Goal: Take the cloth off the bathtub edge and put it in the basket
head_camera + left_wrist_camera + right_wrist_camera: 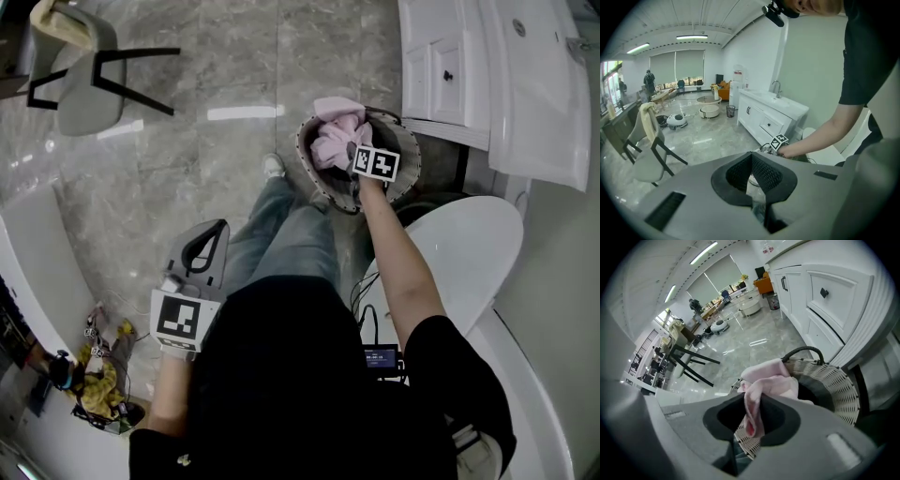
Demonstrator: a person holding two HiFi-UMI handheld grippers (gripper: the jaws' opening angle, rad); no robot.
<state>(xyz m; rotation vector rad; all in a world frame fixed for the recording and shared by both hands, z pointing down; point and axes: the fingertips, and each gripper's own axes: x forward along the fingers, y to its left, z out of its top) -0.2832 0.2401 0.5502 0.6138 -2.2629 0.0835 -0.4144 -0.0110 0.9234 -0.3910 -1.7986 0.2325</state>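
Observation:
A pink cloth point(330, 139) hangs half into a round wicker basket point(401, 178) on the floor beside the white cabinet. My right gripper point(352, 152) reaches down at the basket's rim and is shut on the cloth. In the right gripper view a fold of the cloth point(771, 380) is pinched between the jaws of that gripper point(752, 420), with the rest draped over the basket point(836, 380). My left gripper point(221, 228) is held off to the left over the person's leg, shut and empty. In its own view the left gripper point(754, 187) points toward the basket and the right arm.
A white vanity cabinet point(441, 66) with a basin stands just behind the basket. A white rounded fixture point(473, 248) is on the right and a white curved rim point(37, 262) on the left. A grey chair point(84, 80) stands at the far left, and cables and clutter point(103, 380) lie at lower left.

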